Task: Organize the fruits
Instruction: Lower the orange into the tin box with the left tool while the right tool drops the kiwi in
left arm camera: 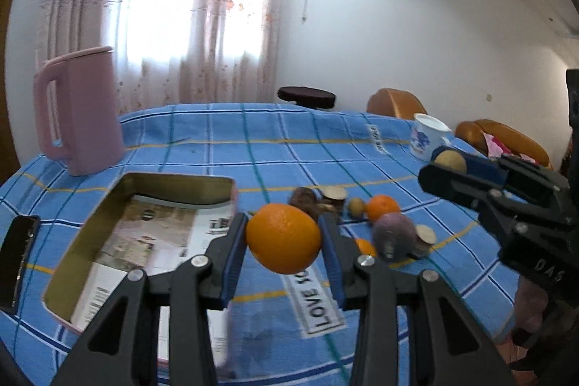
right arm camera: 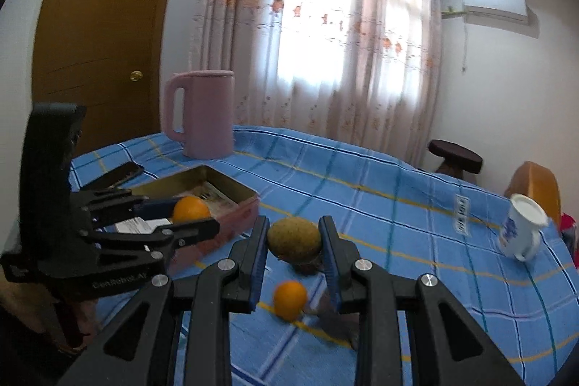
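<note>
The left gripper grips an orange in the air beside the open tin, while the right gripper clamps a brownish-green fruit above the table. This looks like the carry stage; next, each fruit wants lowering into the tin and releasing, with more fruit waiting beyond.

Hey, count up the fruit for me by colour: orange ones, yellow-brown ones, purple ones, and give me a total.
Orange: 3, the big orange in the left gripper, plus a small orange and a half-hidden orange on the cloth.
Yellow-brown: 2, the held fruit in the right gripper and a small fruit.
Purple: 1, the purple fruit.
Total: 6
</note>
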`<action>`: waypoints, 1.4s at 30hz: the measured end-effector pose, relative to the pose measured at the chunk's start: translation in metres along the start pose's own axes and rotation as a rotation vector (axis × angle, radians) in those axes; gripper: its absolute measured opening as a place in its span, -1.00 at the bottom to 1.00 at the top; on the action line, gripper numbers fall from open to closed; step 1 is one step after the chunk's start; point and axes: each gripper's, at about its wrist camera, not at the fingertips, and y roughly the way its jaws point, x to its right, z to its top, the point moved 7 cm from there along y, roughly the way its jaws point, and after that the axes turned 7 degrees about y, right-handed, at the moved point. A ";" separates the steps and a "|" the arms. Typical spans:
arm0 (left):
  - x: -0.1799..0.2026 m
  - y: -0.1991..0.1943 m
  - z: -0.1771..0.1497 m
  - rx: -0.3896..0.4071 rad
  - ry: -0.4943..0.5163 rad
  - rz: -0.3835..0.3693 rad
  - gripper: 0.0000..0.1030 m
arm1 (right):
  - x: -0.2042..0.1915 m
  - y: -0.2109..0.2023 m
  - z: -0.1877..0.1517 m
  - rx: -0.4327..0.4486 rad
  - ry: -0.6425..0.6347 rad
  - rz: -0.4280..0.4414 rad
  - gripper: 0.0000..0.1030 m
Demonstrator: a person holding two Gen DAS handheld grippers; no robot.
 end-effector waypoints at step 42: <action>-0.136 0.021 -0.018 -0.081 -0.161 0.210 0.42 | -0.111 0.160 -0.026 -0.306 -0.019 0.207 0.01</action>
